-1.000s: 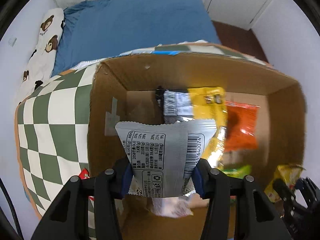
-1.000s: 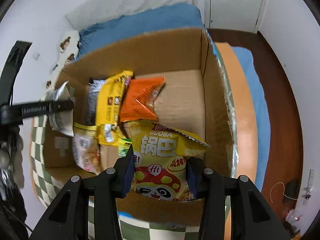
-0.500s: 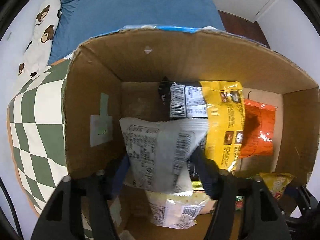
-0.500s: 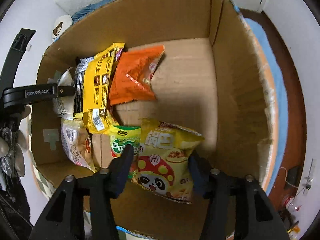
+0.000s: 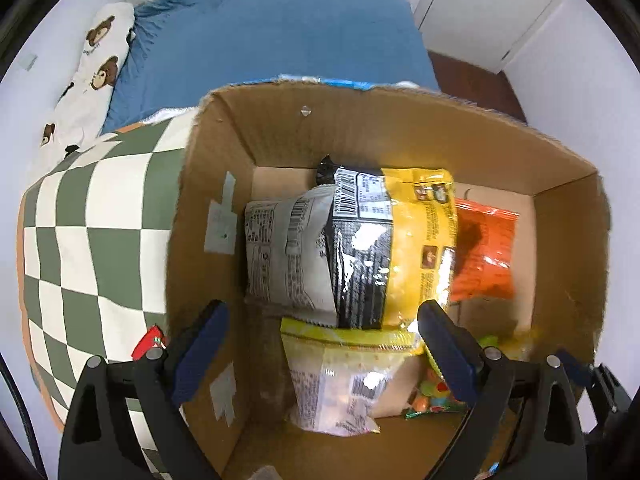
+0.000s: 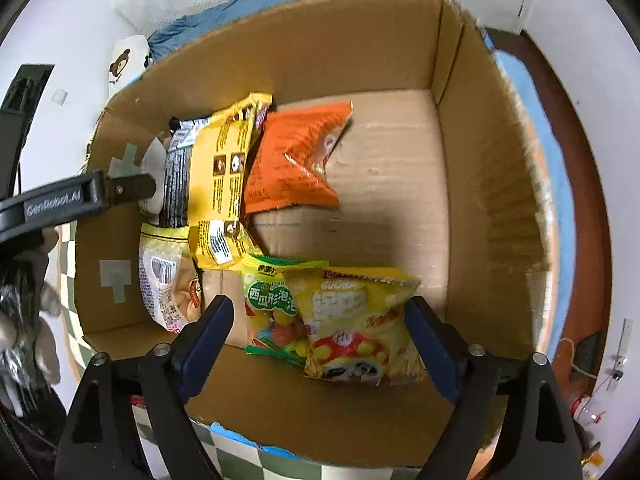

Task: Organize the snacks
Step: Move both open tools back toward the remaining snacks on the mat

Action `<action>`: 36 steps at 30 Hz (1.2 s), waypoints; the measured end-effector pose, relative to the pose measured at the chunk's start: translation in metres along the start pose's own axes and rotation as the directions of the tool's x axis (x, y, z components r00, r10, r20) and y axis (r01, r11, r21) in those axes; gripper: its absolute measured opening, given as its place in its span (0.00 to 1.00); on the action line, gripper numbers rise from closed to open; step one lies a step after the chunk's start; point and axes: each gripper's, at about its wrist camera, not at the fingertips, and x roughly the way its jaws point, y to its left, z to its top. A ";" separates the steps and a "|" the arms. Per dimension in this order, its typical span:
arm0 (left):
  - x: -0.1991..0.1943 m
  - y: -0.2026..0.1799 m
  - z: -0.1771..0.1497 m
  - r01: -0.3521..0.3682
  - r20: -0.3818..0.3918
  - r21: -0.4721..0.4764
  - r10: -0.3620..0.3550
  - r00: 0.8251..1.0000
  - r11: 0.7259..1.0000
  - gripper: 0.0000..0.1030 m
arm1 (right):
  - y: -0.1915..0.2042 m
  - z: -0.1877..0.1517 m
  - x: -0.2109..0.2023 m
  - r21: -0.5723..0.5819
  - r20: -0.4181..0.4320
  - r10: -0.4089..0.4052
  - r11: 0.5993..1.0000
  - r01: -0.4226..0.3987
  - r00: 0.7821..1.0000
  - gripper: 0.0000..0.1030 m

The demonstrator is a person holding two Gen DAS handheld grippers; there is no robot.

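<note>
Letting go of two snack bags inside the cardboard box [image 6: 492, 184].

Both grippers have just been opening: the left gripper [image 5: 322, 350] is standing wide and empty, with the grey bag [image 5: 286, 252] now lying below it by the box's left wall, its long side running toward the far wall. The right gripper [image 6: 318, 344] is gaping too, around the yellow bag [image 6: 356, 328], which is lying flat, top pointing away.
</note>
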 end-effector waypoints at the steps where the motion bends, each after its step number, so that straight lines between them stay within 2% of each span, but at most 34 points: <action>1: -0.007 -0.001 -0.006 0.001 0.020 0.000 -0.001 1.000 1.000 0.94 | 0.001 -0.001 -0.005 -0.005 0.021 -0.011 1.000 0.011 1.000 0.88; 9: -0.061 0.002 -0.053 -0.002 0.196 -0.005 0.003 0.981 1.000 0.94 | 0.007 -0.009 -0.039 -0.015 0.149 -0.042 0.999 0.044 0.988 0.88; 18: -0.104 0.004 -0.098 -0.035 0.310 0.019 0.028 0.950 0.999 0.93 | 0.016 -0.041 -0.083 -0.033 0.256 -0.027 0.999 0.036 0.966 0.88; 23: -0.120 0.002 -0.119 -0.042 0.337 0.018 0.033 0.941 0.999 0.94 | 0.025 -0.058 -0.107 -0.043 0.311 -0.001 0.999 0.016 0.950 0.88; 27: -0.130 0.005 -0.137 -0.015 0.332 -0.001 0.015 0.943 1.000 0.93 | 0.029 -0.072 -0.121 -0.048 0.327 0.033 0.999 -0.018 0.945 0.88; 32: -0.133 0.025 -0.168 -0.029 0.318 -0.034 0.038 0.947 0.999 0.94 | 0.021 -0.099 -0.125 -0.007 0.288 0.134 0.990 -0.138 0.948 0.88; 36: -0.112 0.059 -0.201 -0.113 0.253 -0.062 0.125 0.959 0.992 0.94 | 0.007 -0.128 -0.098 0.082 0.213 0.200 0.972 -0.221 0.956 0.88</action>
